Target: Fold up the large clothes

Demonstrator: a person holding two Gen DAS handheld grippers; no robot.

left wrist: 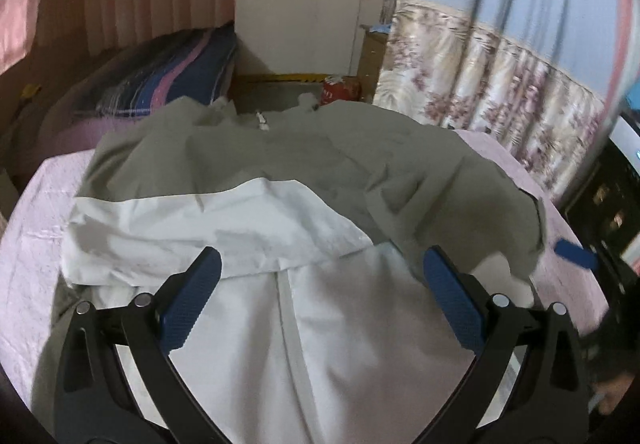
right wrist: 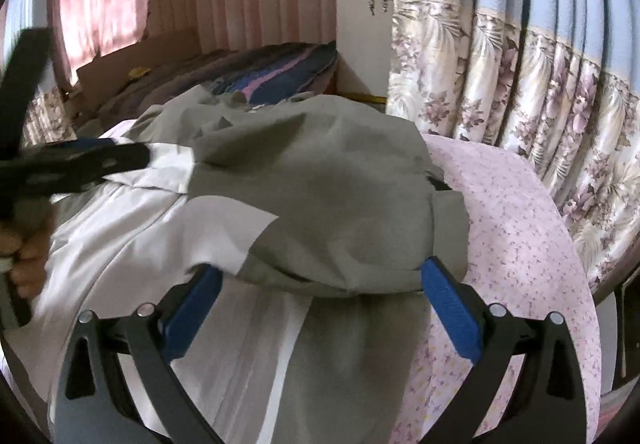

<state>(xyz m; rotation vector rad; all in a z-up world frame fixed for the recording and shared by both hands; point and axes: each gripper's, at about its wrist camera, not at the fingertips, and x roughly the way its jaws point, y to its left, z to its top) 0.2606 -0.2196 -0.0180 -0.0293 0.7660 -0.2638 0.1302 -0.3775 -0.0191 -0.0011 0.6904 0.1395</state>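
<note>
Both fingers [left wrist: 448,300] spread wide over grey-white garment [left wrist: 320,171]; bedsheet [right wrist: 520,228] beneath.

Right gripper [right wrist: 320,280] jaws wide apart, grey-and-white garment [right wrist: 320,195] bunched between blue pads [right wrist: 448,304]. Garment on pink floral sheet [right wrist: 520,224]. Left gripper [right wrist: 148,157] at garment's left, hand [right wrist: 24,244] below.

A rounded surface under a pale pink cloth cover with a small flower print [right wrist: 516,228] carries the load; its bare cloth shows at both sides of the left wrist view [left wrist: 36,228]; lying directly on it is one large crumpled garment of grey-green fabric with a white lining [left wrist: 320,163] — spread across most of the top, the white side turned up nearest the cameras [right wrist: 132,228].
</note>
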